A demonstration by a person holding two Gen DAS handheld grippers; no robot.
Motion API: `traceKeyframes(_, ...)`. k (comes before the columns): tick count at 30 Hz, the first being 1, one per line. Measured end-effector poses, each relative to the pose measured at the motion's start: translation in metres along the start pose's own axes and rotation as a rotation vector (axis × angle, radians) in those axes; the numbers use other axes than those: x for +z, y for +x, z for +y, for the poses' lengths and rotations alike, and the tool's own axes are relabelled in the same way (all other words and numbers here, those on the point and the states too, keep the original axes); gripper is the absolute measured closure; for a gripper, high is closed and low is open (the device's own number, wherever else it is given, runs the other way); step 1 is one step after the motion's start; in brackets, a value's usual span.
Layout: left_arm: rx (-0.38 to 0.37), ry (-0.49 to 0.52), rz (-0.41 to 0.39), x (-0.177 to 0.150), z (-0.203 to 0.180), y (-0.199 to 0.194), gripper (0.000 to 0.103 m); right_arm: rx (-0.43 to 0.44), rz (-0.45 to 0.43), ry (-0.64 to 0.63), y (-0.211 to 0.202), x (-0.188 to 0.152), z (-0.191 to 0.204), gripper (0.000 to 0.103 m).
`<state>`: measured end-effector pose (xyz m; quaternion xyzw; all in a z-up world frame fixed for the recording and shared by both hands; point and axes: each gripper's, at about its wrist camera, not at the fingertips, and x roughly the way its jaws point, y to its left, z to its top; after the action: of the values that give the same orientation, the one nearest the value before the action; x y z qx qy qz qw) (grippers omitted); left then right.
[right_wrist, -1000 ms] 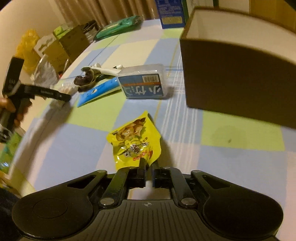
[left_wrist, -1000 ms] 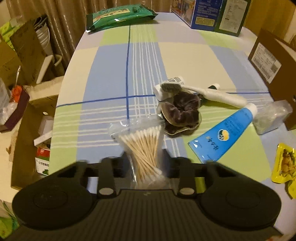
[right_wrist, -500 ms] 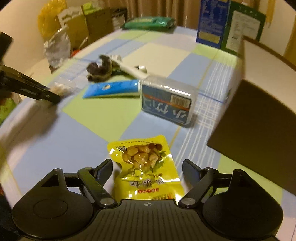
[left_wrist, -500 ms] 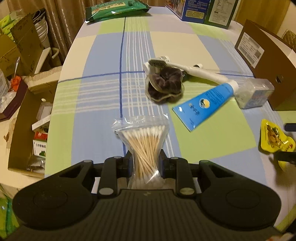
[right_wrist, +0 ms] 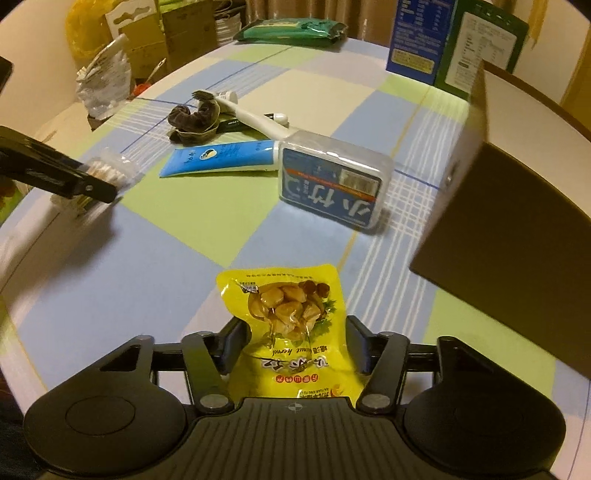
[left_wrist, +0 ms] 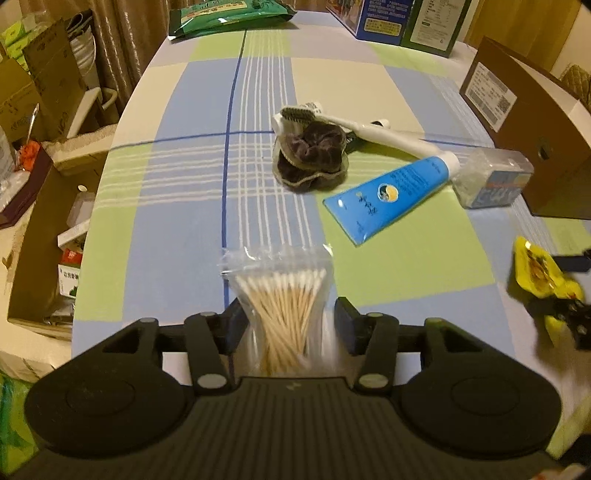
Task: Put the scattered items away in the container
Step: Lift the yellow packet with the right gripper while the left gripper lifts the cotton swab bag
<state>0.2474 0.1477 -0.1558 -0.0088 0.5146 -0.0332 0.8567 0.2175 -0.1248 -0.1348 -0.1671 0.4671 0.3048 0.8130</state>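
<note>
My left gripper (left_wrist: 288, 325) stands open around a clear bag of cotton swabs (left_wrist: 282, 295), its fingers apart from the bag's sides. My right gripper (right_wrist: 291, 345) straddles a yellow chestnut snack packet (right_wrist: 291, 325) with its jaws open. On the checked tablecloth lie a dark scrunchie (left_wrist: 312, 157), a white brush (left_wrist: 362, 127), a blue tube (left_wrist: 391, 192) and a clear toothpick box (right_wrist: 332, 190). The brown cardboard box (right_wrist: 517, 206) stands at the right. The left gripper also shows in the right wrist view (right_wrist: 96, 186).
A green packet (left_wrist: 229, 13) and blue and green cartons (left_wrist: 406, 22) stand at the table's far end. Cardboard boxes and clutter (left_wrist: 33, 155) sit on the floor beyond the table's left edge.
My left gripper has opened, loosening its hold on the swab bag. My right gripper opened, slid forward over the yellow packet, and its jaws now stand narrower around it.
</note>
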Motion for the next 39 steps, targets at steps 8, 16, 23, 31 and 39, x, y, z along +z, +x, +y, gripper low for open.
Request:
traceKeyframes(8, -0.041, 0.1, 0.007, -0.002, -0.036, -0.002, 0.079, -0.008, -0.016, 0.102, -0.029, -0.02, -0.022, 0.059)
traceKeyframes(16, -0.091, 0.144, -0.007, -0.007, -0.082, -0.02, 0.08, -0.014, -0.048, 0.168, -0.063, -0.038, -0.048, 0.06)
traceKeyframes(23, -0.115, 0.179, -0.065, 0.006, -0.119, -0.042, 0.08, -0.007, -0.082, 0.201, -0.089, -0.048, -0.07, 0.06)
traceKeyframes(31, -0.146, 0.228, -0.107, 0.025, -0.165, -0.062, 0.08, 0.005, -0.125, 0.247, -0.122, -0.054, -0.098, 0.06)
traceKeyframes(39, -0.217, 0.287, -0.174, 0.048, -0.217, -0.076, 0.08, -0.004, -0.2, 0.307, -0.16, -0.053, -0.136, 0.06)
